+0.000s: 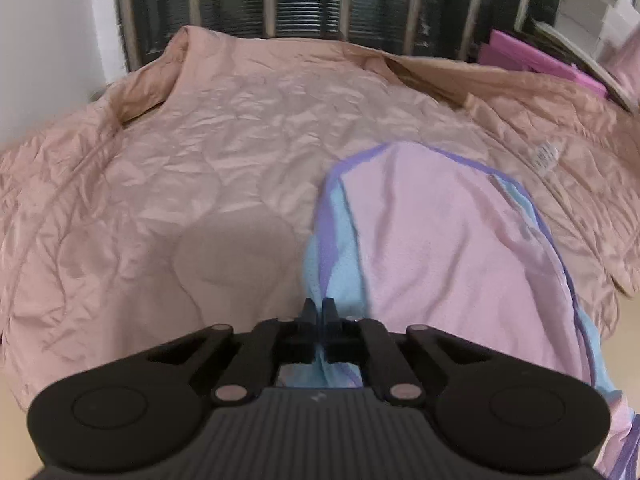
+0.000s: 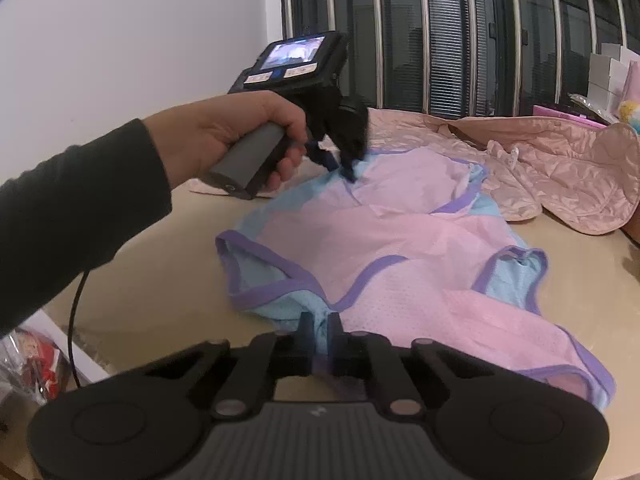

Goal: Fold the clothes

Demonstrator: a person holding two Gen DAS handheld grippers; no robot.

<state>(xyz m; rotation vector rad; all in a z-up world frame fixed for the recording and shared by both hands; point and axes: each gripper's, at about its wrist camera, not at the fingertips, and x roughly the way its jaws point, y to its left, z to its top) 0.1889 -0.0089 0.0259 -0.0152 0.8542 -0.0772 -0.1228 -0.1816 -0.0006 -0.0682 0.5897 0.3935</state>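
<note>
Pink mesh with blue panels and purple trim makes up the jersey [image 2: 400, 248], which is spread on the beige table [image 2: 160, 272], its far part lying over a quilted pink jacket [image 1: 200, 152]. Blue fabric at its far edge is pinched in the closed left gripper [image 1: 319, 305]. Blue fabric at its near edge is clamped between the shut jaws of the right gripper [image 2: 319, 322].
</note>
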